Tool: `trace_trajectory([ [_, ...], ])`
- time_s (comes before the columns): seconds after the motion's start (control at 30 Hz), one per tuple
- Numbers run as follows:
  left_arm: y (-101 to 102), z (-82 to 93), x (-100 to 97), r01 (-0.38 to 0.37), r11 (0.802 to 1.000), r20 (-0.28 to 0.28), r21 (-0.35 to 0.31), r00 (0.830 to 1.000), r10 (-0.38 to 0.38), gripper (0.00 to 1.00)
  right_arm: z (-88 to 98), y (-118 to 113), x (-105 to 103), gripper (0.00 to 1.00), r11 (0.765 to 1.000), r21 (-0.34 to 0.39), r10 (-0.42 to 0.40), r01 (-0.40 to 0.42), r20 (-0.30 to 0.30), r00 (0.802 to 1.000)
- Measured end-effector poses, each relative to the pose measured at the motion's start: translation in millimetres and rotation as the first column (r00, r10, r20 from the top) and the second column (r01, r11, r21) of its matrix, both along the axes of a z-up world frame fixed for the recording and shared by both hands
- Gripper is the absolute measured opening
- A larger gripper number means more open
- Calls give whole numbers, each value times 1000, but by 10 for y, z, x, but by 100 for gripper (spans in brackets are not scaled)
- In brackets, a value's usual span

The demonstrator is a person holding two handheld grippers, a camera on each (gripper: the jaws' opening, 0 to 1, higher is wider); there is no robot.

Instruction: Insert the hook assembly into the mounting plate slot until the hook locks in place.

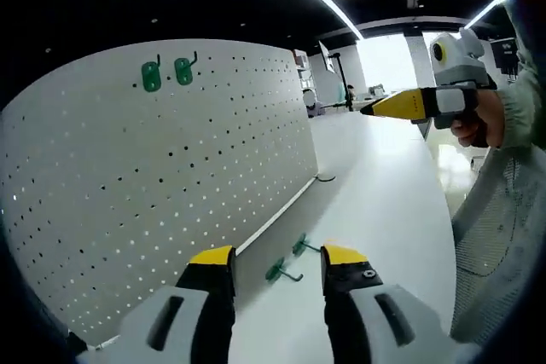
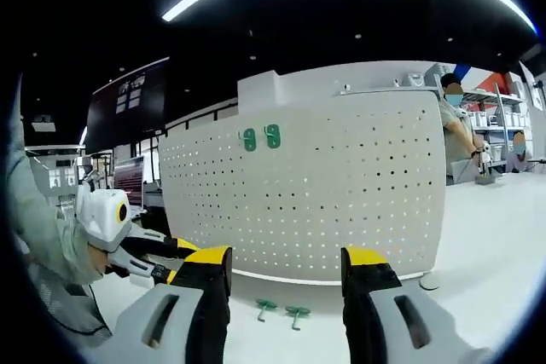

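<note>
Yellow-tipped jaws of the left gripper (image 1: 277,262) stand apart with nothing between them, hovering low over the white table (image 1: 384,202). Just beyond those tips, two green hooks (image 1: 291,261) lie loose on the tabletop, side by side, close to the foot of the white pegboard (image 1: 162,185). Seen from the right gripper view, the same pair of hooks (image 2: 281,310) rests on the table just in front of the board's lower edge, between that gripper's own two jaws as the picture frames them.

Two more green hooks (image 1: 166,72) hang near the top of the pegboard, next to each other; from the other side they show as a small green pair (image 2: 259,137) high on the board (image 2: 341,193).

Right gripper (image 2: 286,262) is likewise spread wide and grasps nothing. In the left gripper view it (image 1: 368,110) is held up well above the table by a hand (image 1: 479,121), and there I cannot tell how its jaws stand.

Farther off, a person (image 2: 454,130) stands at the far end of the table near shelves.
</note>
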State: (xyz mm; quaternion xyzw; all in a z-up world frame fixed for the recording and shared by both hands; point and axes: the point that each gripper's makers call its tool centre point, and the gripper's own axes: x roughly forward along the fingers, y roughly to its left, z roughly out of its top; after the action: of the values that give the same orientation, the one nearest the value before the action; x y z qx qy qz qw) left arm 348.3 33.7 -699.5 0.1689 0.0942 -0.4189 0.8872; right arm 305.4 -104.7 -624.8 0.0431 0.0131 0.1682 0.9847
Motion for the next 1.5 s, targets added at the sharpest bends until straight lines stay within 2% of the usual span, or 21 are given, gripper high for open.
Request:
trace_trajectory([
  [0.37,-87,-326,227,80,991,-30,103,997,-77,39,-36,-19,9,49,1000,3,-8,8,-15,1000],
  [0.6,-63,-526,397,111,981,-63,159,993,-102,36,-48,-36,10,49,1000,5,-15,15,-21,1000],
  [0.77,-80,-684,493,141,966,-82,215,989,-126,37,-58,-52,14,49,1000,19,-18,18,-28,999],
  [0.93,-142,-817,531,172,957,-121,233,982,-147,36,-70,-79,18,49,999,24,-28,28,-35,999],
  [1.27,-270,-981,571,228,934,-131,276,971,-199,29,-86,-104,22,49,999,39,-34,36,-42,999],
  [1.5,-264,-1059,647,231,928,-140,291,970,-198,25,-104,-110,24,49,998,42,-37,39,-50,998],
])
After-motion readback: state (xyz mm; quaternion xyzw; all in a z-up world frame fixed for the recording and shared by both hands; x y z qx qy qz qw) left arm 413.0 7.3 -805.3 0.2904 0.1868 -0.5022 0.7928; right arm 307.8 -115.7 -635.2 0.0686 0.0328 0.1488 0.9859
